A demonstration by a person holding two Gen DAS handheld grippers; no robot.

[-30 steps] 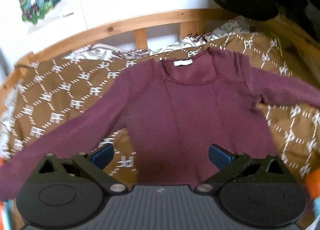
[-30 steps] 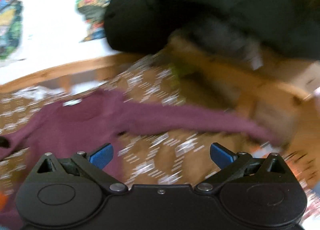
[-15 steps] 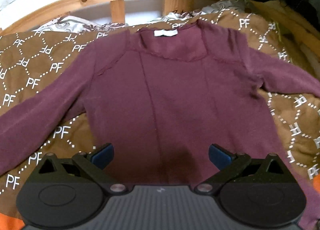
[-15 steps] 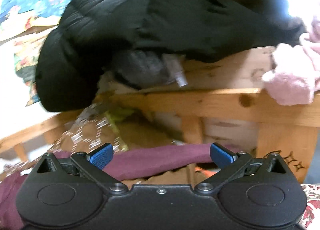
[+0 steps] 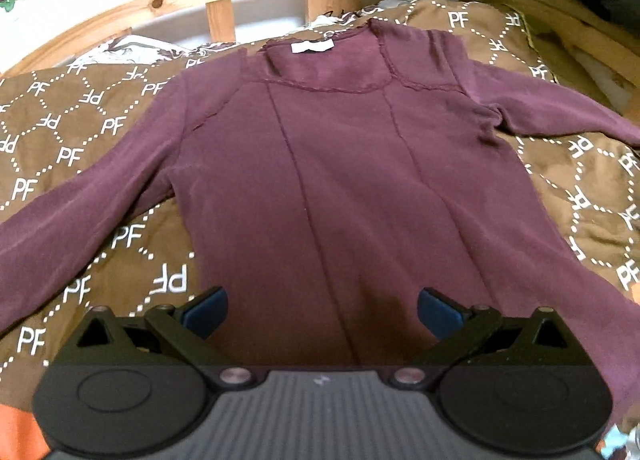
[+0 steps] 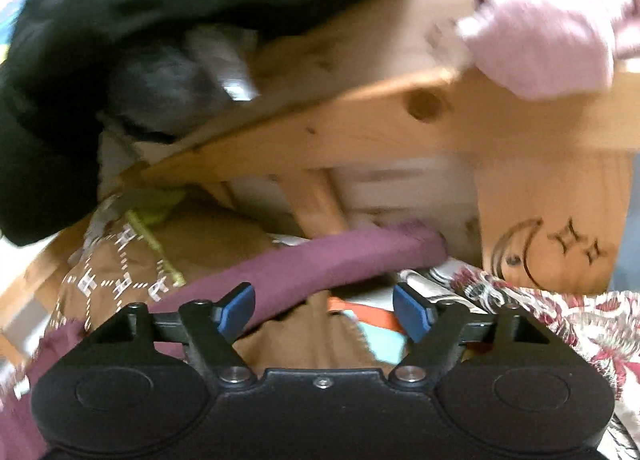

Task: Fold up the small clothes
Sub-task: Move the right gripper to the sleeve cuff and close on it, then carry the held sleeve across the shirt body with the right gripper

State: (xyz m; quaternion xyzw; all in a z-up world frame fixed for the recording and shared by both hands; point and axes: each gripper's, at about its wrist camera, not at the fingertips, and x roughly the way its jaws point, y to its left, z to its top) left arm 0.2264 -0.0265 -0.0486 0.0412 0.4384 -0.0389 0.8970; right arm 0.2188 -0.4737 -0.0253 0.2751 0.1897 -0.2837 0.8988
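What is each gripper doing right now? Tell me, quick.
Left gripper: open, empty, over the maroon shirt.
Right gripper: open, jaws just closing, nothing gripped, sleeve just beyond.

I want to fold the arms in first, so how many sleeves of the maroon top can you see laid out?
2. One sleeve runs out to the left edge of the left wrist view; the other sleeve stretches right over the brown blanket. Both cuffs run out of that view.

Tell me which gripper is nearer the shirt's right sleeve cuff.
Right. The right gripper sits just short of the sleeve cuff; the left gripper is over the shirt hem.
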